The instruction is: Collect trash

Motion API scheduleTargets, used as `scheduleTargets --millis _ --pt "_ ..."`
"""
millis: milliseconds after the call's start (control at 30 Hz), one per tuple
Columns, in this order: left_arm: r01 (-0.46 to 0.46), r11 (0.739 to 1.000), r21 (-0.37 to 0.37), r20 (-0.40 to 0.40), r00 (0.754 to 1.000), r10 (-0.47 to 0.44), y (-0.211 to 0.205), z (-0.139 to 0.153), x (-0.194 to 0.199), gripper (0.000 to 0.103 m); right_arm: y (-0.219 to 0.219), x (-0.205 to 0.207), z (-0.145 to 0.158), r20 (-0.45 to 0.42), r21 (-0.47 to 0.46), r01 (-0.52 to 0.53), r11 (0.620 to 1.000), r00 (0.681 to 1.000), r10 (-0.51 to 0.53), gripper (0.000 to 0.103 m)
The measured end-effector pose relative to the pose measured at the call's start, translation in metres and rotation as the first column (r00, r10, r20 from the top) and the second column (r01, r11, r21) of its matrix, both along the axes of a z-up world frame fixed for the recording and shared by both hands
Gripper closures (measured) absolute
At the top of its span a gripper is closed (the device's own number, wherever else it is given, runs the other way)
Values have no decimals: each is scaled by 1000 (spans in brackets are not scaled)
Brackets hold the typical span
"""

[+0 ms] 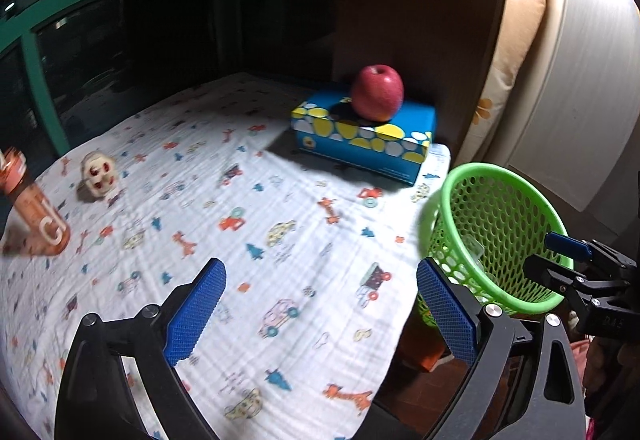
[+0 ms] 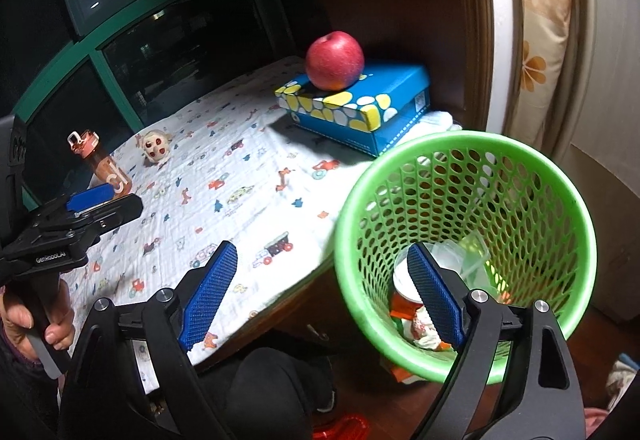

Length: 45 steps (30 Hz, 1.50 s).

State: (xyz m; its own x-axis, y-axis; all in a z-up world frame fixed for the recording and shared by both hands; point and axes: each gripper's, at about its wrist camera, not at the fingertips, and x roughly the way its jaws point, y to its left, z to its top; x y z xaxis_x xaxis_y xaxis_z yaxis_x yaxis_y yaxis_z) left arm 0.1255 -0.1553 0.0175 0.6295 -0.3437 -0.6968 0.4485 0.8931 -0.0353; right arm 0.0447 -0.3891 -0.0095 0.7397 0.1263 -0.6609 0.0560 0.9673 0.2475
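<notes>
Meanwhile both hand-held grippers, left (image 1: 320, 314) and right (image 2: 322, 296), stood spread and empty, the right one poised over the green basket (image 2: 560, 176) holding wrappers (image 2: 416, 320).

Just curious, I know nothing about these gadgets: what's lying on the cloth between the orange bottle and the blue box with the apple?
Only the small skull-like toy, close to the orange bottle; the rest is bare patterned cloth, in both views.
</notes>
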Motion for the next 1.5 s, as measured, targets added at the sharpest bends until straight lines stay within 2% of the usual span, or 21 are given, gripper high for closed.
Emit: scheduleTargets --millis 400,700,1100,1500 --pt "-133 990 -38 27 991 134 66 4 -29 9 44 -5 15 49 -14 -47 999 998 47 11" --pt "-204 978 -45 51 977 207 97 10 -45 9 69 -10 21 62 -57 -80 995 995 83 9" --pt "-271 961 -49 56 960 274 117 9 -56 8 83 -10 23 66 -73 -110 991 991 115 8" --pt "-287 958 -27 63 956 288 116 9 -59 8 82 -11 24 68 -69 -110 992 991 115 7"
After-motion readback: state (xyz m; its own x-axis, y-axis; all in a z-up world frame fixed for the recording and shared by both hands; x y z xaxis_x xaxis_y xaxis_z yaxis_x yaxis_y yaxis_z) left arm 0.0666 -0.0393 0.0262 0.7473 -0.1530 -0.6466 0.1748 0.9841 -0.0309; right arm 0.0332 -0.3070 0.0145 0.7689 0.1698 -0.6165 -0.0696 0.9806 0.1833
